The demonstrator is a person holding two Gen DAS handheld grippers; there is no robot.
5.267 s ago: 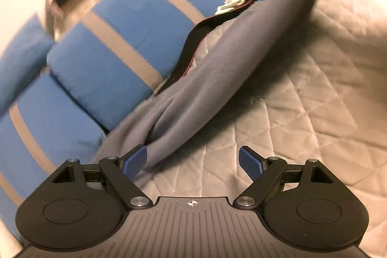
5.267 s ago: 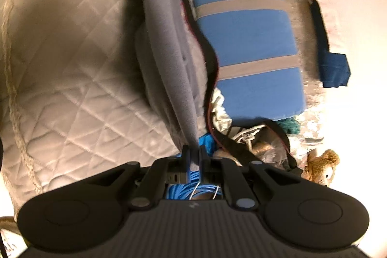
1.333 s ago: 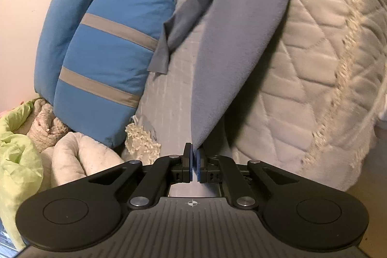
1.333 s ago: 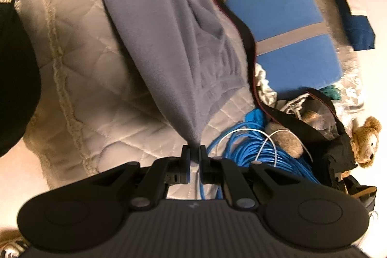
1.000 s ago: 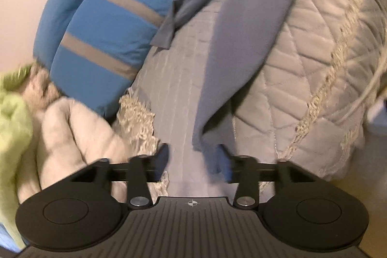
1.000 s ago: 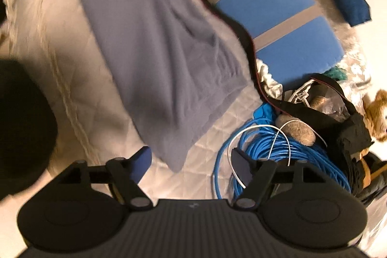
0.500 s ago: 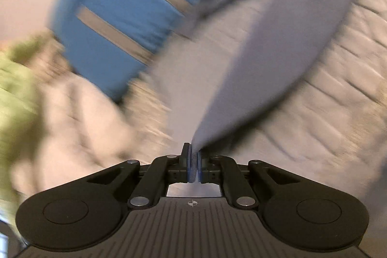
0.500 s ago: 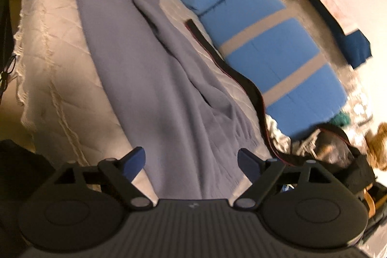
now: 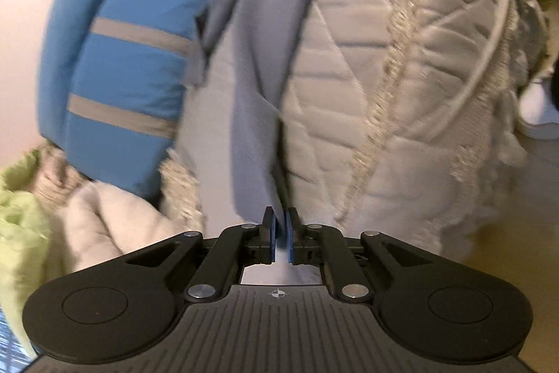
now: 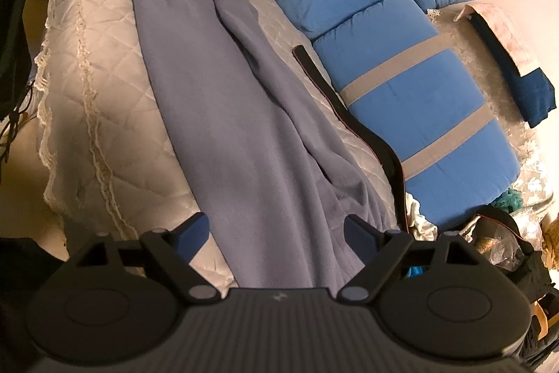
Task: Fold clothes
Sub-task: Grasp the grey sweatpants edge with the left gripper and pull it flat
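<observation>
Grey garment stretched lengthwise, far to near, along quilt; left gripper pinching its corner; right gripper spread wide over near end, empty.

No readable text, label, brand, number or sign in either view. Only a small crosshair mark, without lettering, on the ribbed body of the left gripper, just behind its fingers, and a faint, blurred mark at the same spot on the right gripper, too indistinct to read.
</observation>
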